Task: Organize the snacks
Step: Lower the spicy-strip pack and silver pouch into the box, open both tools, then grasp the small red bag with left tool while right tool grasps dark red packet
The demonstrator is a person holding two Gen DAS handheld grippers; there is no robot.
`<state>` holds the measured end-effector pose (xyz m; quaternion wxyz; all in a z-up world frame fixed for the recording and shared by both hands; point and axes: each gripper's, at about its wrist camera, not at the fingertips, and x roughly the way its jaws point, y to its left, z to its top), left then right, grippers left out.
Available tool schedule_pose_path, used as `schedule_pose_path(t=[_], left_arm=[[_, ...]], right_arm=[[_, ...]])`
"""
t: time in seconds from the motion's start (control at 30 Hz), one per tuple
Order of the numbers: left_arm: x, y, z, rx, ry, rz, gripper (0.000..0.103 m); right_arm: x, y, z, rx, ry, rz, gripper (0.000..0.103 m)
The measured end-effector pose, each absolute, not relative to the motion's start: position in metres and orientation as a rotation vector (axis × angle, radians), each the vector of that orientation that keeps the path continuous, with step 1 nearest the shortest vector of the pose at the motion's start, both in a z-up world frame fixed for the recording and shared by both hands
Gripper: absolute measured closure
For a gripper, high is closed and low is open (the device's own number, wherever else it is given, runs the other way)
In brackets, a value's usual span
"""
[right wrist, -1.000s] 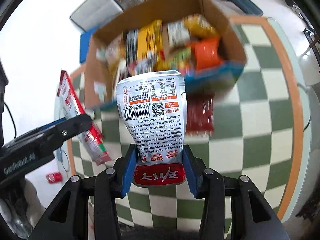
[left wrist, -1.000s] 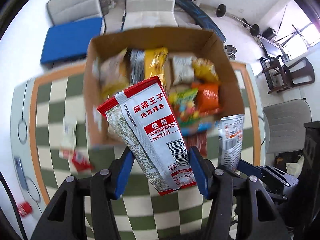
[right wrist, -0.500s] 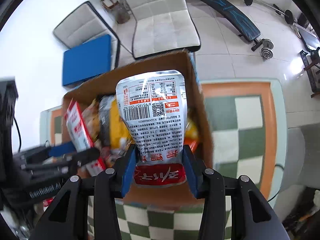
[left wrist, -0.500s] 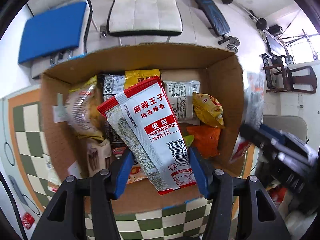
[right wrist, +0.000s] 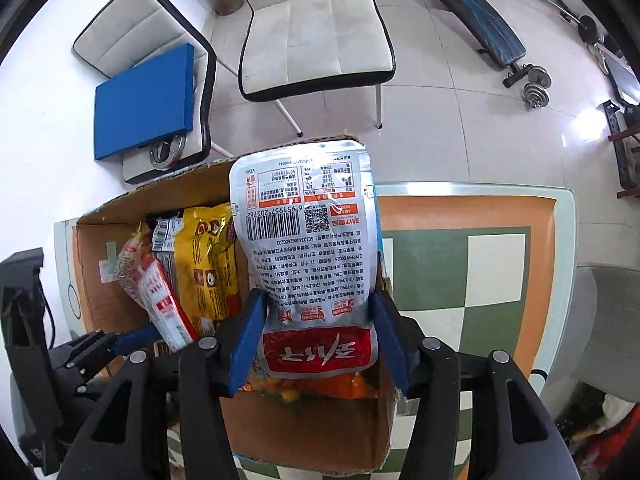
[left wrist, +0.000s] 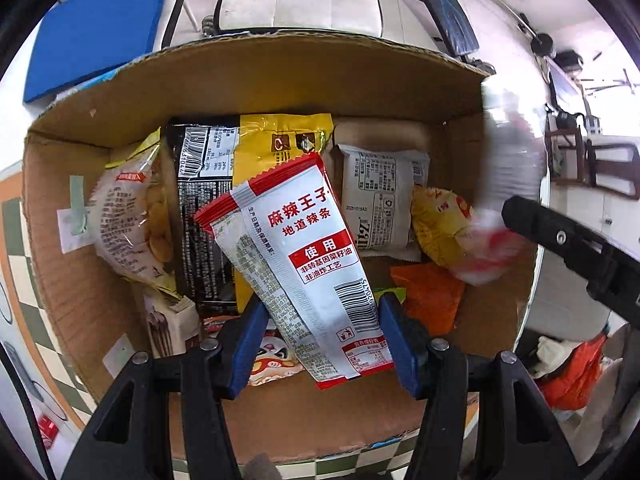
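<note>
An open cardboard box holds several snack packs. My left gripper is shut on a white and red spicy-strip pack and holds it over the box's middle. My right gripper is shut on a silver pouch with a red bottom band and holds it upright over the box's right end. In the left wrist view the silver pouch shows blurred at the box's right wall. In the right wrist view the white and red pack and the left gripper's fingers show at the left.
The box stands on a green and white checkered table with an orange border. Behind it on the floor are two white chairs, one with a blue pad, a weight bench and dumbbells.
Both grippers have moved forward from over the table to over the box with their packs. The box now fills the left wrist view.
</note>
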<state>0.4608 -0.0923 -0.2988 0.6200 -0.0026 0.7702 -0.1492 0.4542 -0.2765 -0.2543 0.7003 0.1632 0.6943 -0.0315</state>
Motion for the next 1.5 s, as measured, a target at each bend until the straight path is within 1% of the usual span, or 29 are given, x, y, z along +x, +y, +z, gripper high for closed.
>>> schedule_pose_path(t=[0.03,0.07,0.1,0.13,0.17,0.23,0.27,0.53,0.63,0.77,0.97,1.1,1.3,1.43,1.5], left_arm=[[0.462,-0.092,-0.300,-0.009,1.775,-0.342,0.041],[0.463,-0.090,-0.300,-0.018,1.772,-0.340,0.032],[0.464,-0.089,-0.299,-0.024,1.768,-0.340,0.019],[0.464,-0.089,-0.297,-0.024,1.763,-0.341,0.016],[0.465,-0.088,-0.295,-0.023,1.752,-0.335,0.014],[0.466,-0.086,-0.292,-0.024,1.746,-0.329,0.014],[0.466,-0.084,-0.291,-0.035,1.746,-0.330,0.014],[0.462,-0.072,-0.275,-0.059,1.684,-0.321,0.013],[0.457,-0.065,-0.258,-0.029,1.606,-0.309,0.013],[0.444,-0.056,-0.228,0.048,1.450,-0.274,0.013],[0.420,-0.038,-0.200,0.083,1.349,-0.245,0.013],[0.396,-0.021,-0.185,0.069,1.299,-0.228,0.013],[0.360,0.000,-0.169,0.045,1.230,-0.167,0.013],[0.316,0.025,-0.151,0.039,1.114,-0.072,0.013],[0.293,0.040,-0.153,0.043,1.086,-0.022,0.013]], right_arm=[[0.454,-0.277,-0.256,0.369,1.549,-0.071,0.044],[0.455,-0.278,-0.257,0.379,1.553,-0.072,0.042],[0.455,-0.278,-0.258,0.390,1.554,-0.067,0.037],[0.455,-0.277,-0.257,0.402,1.553,-0.059,0.030],[0.455,-0.276,-0.257,0.413,1.553,-0.051,0.026],[0.455,-0.274,-0.256,0.429,1.554,-0.044,0.014],[0.454,-0.272,-0.256,0.415,1.554,-0.050,0.011],[0.444,-0.261,-0.252,0.395,1.558,-0.047,0.011],[0.436,-0.258,-0.244,0.387,1.533,-0.054,0.010],[0.421,-0.249,-0.228,0.349,1.490,-0.060,0.010],[0.389,-0.229,-0.205,0.298,1.417,-0.058,0.009],[0.360,-0.212,-0.189,0.256,1.354,-0.074,0.008],[0.321,-0.193,-0.171,0.269,1.287,-0.063,0.008],[0.291,-0.185,-0.170,0.323,1.271,-0.034,0.008],[0.270,-0.181,-0.180,0.350,1.281,-0.055,0.008]])
